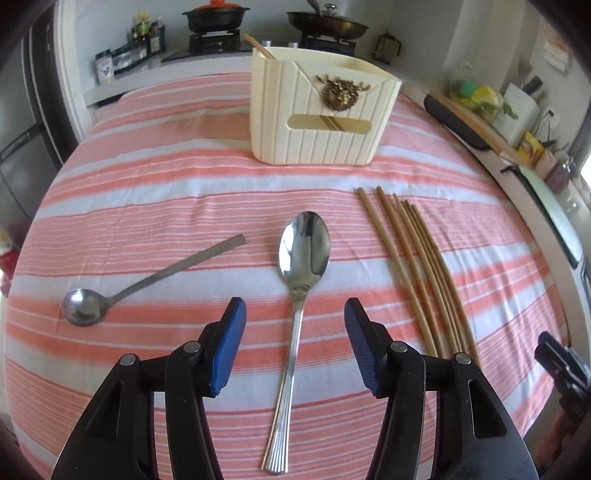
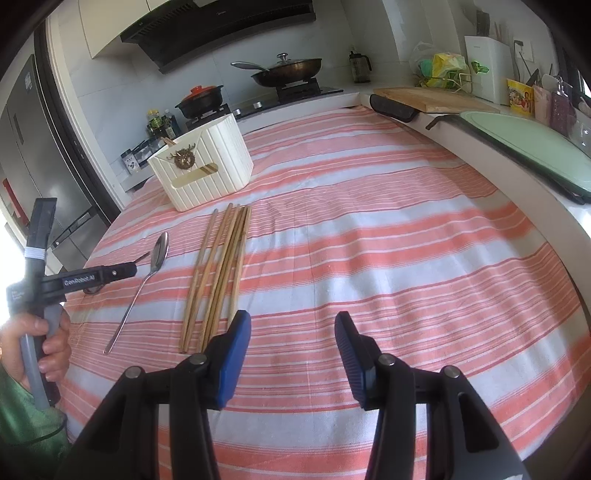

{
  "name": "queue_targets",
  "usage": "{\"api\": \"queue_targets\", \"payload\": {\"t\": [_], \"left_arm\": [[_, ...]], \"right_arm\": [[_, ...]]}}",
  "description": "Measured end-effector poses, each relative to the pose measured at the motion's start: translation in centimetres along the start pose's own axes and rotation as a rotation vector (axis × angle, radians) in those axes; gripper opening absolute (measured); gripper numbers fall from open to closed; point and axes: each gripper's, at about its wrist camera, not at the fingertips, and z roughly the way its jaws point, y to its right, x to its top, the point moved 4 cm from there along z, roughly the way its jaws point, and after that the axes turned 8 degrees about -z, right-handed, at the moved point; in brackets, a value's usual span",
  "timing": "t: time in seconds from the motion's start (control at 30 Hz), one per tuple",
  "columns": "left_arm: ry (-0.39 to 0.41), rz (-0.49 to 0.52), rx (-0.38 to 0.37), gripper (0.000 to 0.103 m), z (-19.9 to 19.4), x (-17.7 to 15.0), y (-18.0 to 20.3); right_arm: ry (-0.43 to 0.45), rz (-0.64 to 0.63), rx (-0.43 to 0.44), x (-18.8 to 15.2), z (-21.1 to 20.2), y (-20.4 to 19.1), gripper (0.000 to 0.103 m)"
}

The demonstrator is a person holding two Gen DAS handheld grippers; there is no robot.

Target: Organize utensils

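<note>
A large steel spoon [image 1: 300, 273] lies on the striped cloth, handle toward me; my open left gripper [image 1: 294, 310] hovers over its handle, one finger on each side. A smaller long-handled spoon [image 1: 122, 290] lies to its left. Several wooden chopsticks [image 1: 417, 266] lie to its right. A cream ribbed utensil holder [image 1: 317, 107] stands at the back with one chopstick inside. In the right wrist view, my open right gripper [image 2: 293, 325] is empty above the cloth, just right of the chopsticks [image 2: 221, 273]; the large spoon [image 2: 147, 273] and holder [image 2: 203, 166] lie further left.
The table wears a pink and white striped cloth [image 2: 369, 240]. Behind it runs a counter with a stove, pots [image 1: 216, 16], a wooden cutting board [image 2: 432, 98] and a green board [image 2: 528, 140]. A fridge [image 2: 40, 155] stands at the left.
</note>
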Motion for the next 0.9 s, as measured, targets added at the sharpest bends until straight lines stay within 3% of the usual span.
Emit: {"api": "queue_targets", "payload": {"t": [0.13,0.2,0.3,0.4,0.47,0.63,0.9], "left_arm": [[-0.009,0.036,-0.013,0.062,0.1,-0.2,-0.6],[-0.011,0.078,-0.039,0.069,0.2,-0.4,0.0],[-0.013,0.135,-0.046,0.07,1.0,-0.5,0.7],[-0.033,0.131,-0.041,0.07,2.2,-0.3,0.6],[-0.052,0.135,-0.031,0.07,3.0,-0.4,0.7],[-0.051,0.175,0.017,0.07,4.0,-0.6,0.6],[-0.053,0.193,0.059,0.07,5.6,0.6,0.8]], "right_arm": [[-0.008,-0.018,0.004,0.6,1.0,-0.3,0.048],[-0.015,-0.06,0.007,1.5,1.8,-1.2,0.048],[-0.047,-0.11,0.061,3.0,3.9,-3.0,0.048],[-0.098,-0.167,0.098,4.4,6.4,-4.8,0.047],[-0.145,-0.204,0.089,4.9,8.2,-5.5,0.036],[-0.26,-0.223,0.103,4.7,11.3,-5.9,0.021],[-0.315,-0.331,0.032,5.9,12.7,-7.0,0.016]]}}
